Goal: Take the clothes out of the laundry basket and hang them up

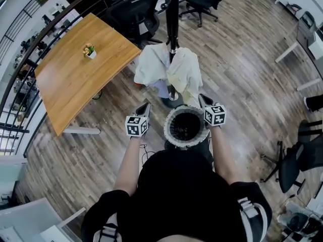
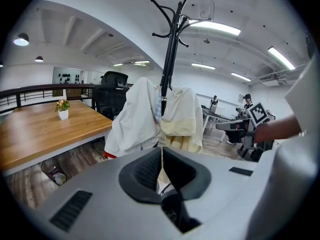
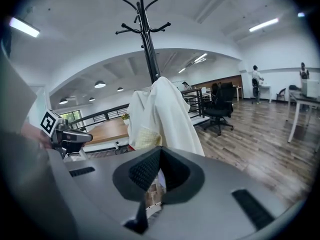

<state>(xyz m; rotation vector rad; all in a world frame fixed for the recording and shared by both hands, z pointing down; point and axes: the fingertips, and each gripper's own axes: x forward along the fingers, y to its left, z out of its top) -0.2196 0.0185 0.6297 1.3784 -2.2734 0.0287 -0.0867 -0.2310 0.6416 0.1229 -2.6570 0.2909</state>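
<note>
Two claws both pressed together with nothing between, left claw point(image 1: 145, 106) and right claw point(image 1: 202, 99) at either side of laundry basket point(image 1: 170, 130), pale clothes point(image 1: 184, 74) draped on coat stand point(image 1: 173, 19) ahead

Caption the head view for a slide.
Shut left hand-held gripper and right hand-held gripper flank the laundry basket, facing pale clothes on the coat stand.

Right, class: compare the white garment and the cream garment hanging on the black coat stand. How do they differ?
The white garment is plain; the cream garment carries a yellow checked panel. In the left gripper view the white garment hangs left of the black coat stand, the cream garment right. Both drape over that stand.
</note>
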